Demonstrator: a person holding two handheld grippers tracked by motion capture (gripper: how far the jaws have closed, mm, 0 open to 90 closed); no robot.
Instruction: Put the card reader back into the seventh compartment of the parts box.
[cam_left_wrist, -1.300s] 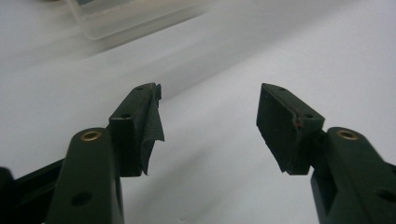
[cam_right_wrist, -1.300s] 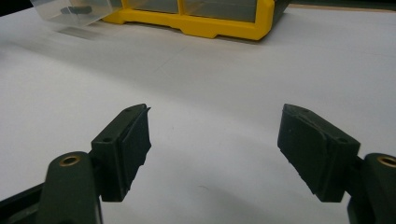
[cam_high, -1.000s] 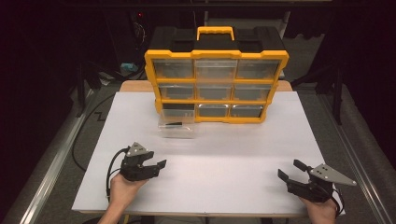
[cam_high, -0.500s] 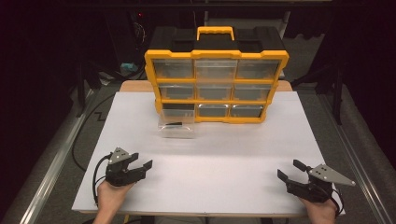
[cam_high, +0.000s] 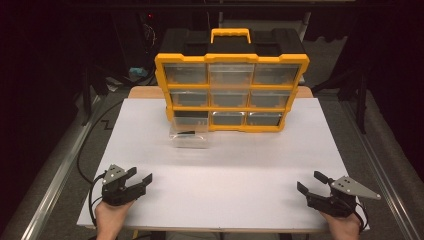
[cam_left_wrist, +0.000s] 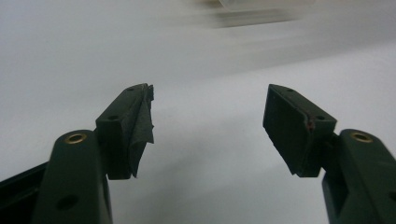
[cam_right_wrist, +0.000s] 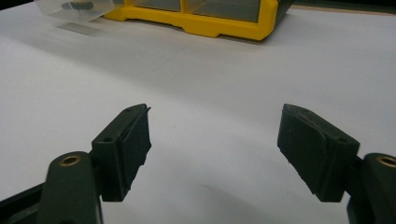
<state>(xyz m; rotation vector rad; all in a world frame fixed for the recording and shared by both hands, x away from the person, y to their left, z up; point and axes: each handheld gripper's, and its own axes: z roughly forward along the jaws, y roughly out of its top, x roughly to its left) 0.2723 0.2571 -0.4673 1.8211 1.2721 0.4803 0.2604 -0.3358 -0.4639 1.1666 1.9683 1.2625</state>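
High view | left gripper (cam_high: 141, 181) fingers just opened wide, empty | right gripper (cam_high: 310, 183) fingers apart, empty | no legible writing

A yellow-and-black plastic drawer cabinet (cam_high: 231, 85) with clear drawers is standing at the far edge of the white table (cam_high: 225, 165). Black cables (cam_high: 95, 137) are trailing along the dark floor beside it

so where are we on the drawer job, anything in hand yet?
Done: one clear drawer is out of the yellow organizer, sitting on the white table before its empty bottom-left slot, a small dark item inside. In hand: nothing. The left hand-held gripper has just been opening, jaws empty; the right hand-held gripper is open near the table's front edge. Left: likely handling the item or reseating the drawer.
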